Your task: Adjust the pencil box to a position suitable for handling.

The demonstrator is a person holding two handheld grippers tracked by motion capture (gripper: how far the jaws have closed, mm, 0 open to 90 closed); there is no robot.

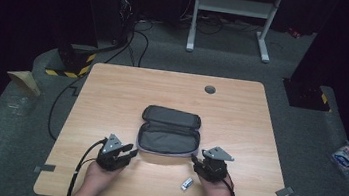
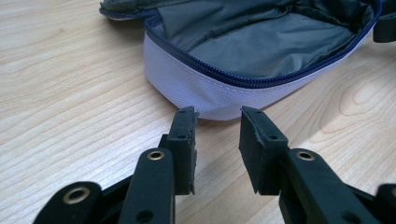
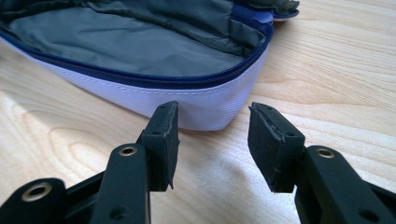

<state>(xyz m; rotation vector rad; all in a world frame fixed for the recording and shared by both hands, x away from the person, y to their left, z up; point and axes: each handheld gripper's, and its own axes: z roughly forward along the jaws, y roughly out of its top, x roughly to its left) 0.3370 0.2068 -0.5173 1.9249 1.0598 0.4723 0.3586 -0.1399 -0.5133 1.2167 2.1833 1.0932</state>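
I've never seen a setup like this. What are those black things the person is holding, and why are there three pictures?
No robot here: a person holds a two-jaw gripper in each hand, the left gripper and the right gripper. The high view looks down on the wooden table from above. The other two pictures come from small cameras riding on each gripper, looking along its black jaws. On the table lies an open pencil case, grey inside with a blue zip, and near the right hand a small white object too small to identify. Both grippers point at the case's near corners with a gap between their jaws; neither holds anything.

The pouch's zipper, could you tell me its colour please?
Dark blue zipper, clearest in the left gripper view.
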